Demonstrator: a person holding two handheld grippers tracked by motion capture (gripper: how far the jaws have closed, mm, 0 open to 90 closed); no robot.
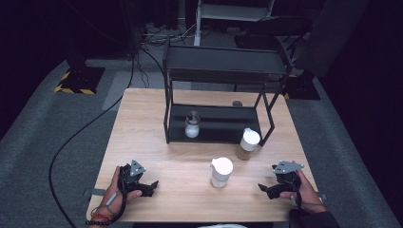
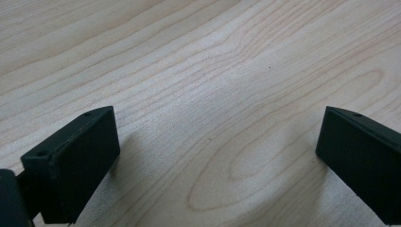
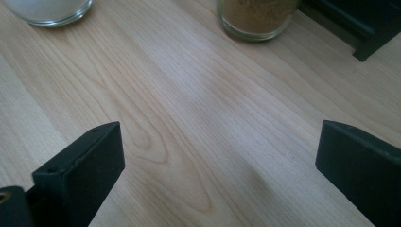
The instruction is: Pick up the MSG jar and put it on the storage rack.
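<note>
Two grippers, left (image 1: 153, 184) and right (image 1: 262, 189), parked low at the table's (image 1: 142, 123) near edge, jaws spread and empty, aimed inward at two capped jars, white (image 1: 221, 172) and brown (image 1: 248, 144), standing between them before the rack (image 1: 218, 71), within easy reach.

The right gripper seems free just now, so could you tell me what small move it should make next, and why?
Probably ease the right gripper forward toward the brown-filled jar. Its jaws stand wide open with nothing between them, the jar stands on the table just ahead of it, in front of the black shelf rack, and the path looks clear. The white-filled jar would be the other candidate.
</note>
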